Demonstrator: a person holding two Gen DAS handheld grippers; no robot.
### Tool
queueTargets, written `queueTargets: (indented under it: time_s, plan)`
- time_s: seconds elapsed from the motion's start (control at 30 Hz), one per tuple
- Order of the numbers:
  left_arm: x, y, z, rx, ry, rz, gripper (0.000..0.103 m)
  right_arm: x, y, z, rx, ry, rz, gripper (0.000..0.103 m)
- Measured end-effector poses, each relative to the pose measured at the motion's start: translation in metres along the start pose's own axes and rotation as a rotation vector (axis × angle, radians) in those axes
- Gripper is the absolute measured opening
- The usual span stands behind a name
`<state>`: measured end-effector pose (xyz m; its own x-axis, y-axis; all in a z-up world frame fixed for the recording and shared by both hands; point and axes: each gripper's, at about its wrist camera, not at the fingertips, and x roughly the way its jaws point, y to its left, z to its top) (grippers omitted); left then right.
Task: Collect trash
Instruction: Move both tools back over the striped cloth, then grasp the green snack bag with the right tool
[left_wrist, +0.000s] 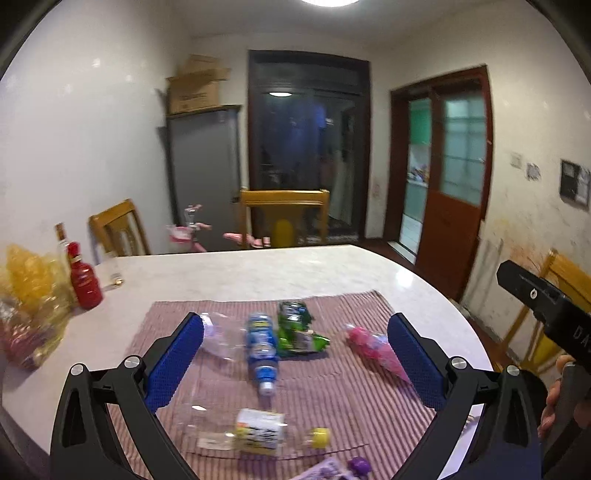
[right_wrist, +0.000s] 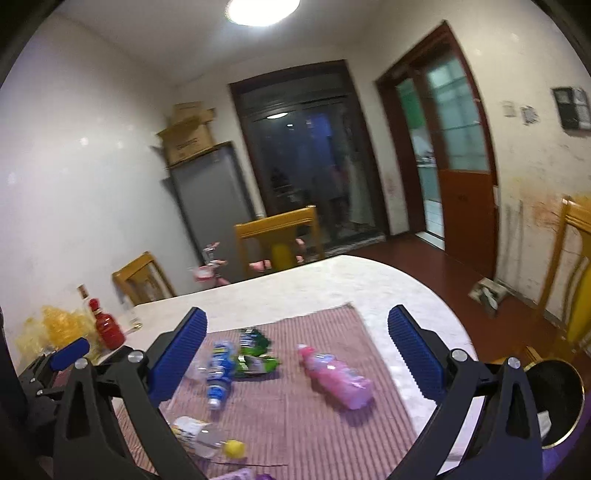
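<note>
Trash lies on a striped placemat (left_wrist: 332, 398) on the pale table (left_wrist: 258, 269): a blue-labelled bottle (left_wrist: 262, 347), a green wrapper (left_wrist: 297, 328), a pink bottle (left_wrist: 376, 350), a clear bottle with a yellow cap (left_wrist: 258, 432) and a purple item (left_wrist: 358, 465). My left gripper (left_wrist: 295, 321) hovers open above the mat, nothing between its blue pads. My right gripper (right_wrist: 297, 314) is also wide open and empty, above the pink bottle (right_wrist: 336, 376) and the blue bottle (right_wrist: 219, 369). A round dark bin with a gold rim (right_wrist: 554, 398) stands low at the right.
A red bottle (left_wrist: 85, 284), a glass (left_wrist: 110, 273) and a yellow bag (left_wrist: 33, 295) sit at the table's left end. Wooden chairs (left_wrist: 284, 214) ring the table. A grey fridge (left_wrist: 207, 177) and doors stand behind.
</note>
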<state>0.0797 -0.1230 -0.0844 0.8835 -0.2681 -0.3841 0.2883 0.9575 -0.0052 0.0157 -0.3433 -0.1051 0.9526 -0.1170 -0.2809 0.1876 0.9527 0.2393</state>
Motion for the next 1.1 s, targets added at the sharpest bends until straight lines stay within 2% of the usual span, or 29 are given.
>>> queueTargets:
  time_s: [0.1, 0.23, 0.5, 0.7, 1.0, 1.1]
  plan:
    - [-0.009, 0.021, 0.003, -0.027, -0.018, 0.023, 0.097, 0.004, 0.020, 0.004, -0.030, 0.003, 0.034, 0.098]
    - [-0.010, 0.031, 0.005, -0.055, -0.026, 0.034, 0.097, 0.007, 0.040, 0.005, -0.059, 0.012, 0.059, 0.098]
    - [-0.002, 0.051, 0.000, -0.062, -0.009, 0.068, 0.097, 0.013, 0.047, 0.006, -0.074, 0.026, 0.062, 0.098]
    - [0.018, 0.068, -0.010, -0.085, 0.045, 0.109, 0.097, 0.023, 0.047, 0.001, -0.080, 0.047, 0.052, 0.098]
    - [0.056, 0.083, -0.026, -0.123, 0.127, 0.114, 0.097, 0.056, 0.044, -0.012, -0.085, 0.121, 0.043, 0.098]
    - [0.068, 0.087, -0.030, -0.126, 0.152, 0.108, 0.097, 0.078, 0.047, -0.017, -0.108, 0.169, 0.061, 0.098]
